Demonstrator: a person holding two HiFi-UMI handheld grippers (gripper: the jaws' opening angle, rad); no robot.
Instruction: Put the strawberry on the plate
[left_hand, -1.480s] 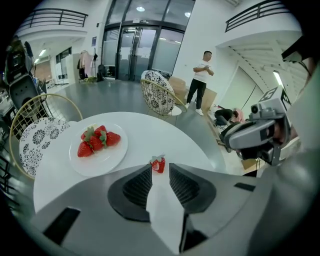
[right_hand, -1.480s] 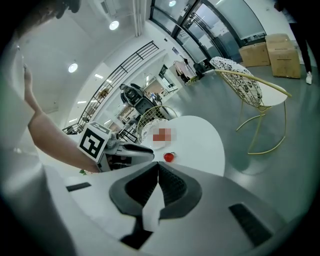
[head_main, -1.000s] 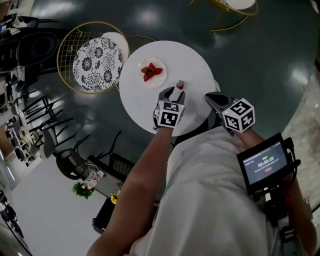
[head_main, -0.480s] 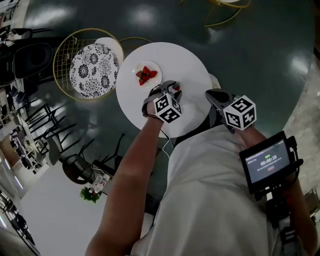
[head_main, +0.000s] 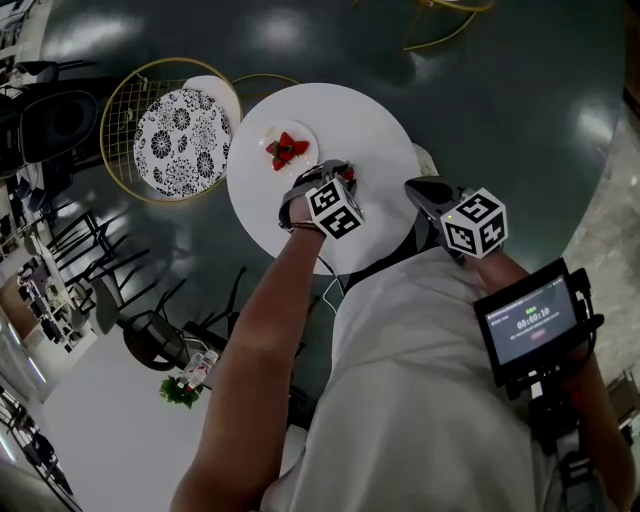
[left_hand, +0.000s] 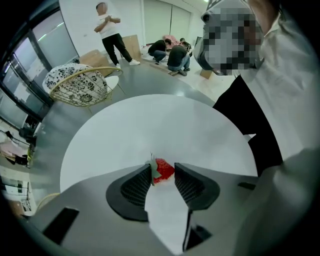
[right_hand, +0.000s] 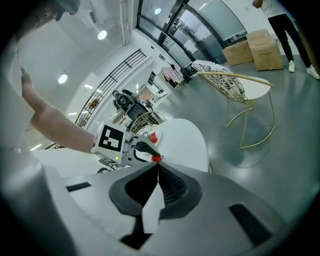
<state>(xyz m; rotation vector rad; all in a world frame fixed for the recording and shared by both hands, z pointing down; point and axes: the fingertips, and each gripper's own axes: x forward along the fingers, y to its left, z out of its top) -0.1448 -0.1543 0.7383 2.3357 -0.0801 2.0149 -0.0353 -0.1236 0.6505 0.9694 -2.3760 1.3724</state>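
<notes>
Nearest the person, the right gripper (right_hand: 158, 172) hung idle, its jaws pressed together on nothing. Just beyond, over the white table (head_main: 385, 125), the left gripper (left_hand: 163, 176) pinched the strawberry (left_hand: 163, 170) at its jaw tips (a shallow hold, I thought), so a level, gentle carry seemed wise. The berry looked small, red and green-capped. Farther off, the plate (head_main: 306, 160) held other red fruit.

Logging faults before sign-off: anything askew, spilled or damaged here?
Nothing stands out. The strawberry sits intact between the left gripper's jaws, and the plate lies flat on the table with nothing spilled.
</notes>
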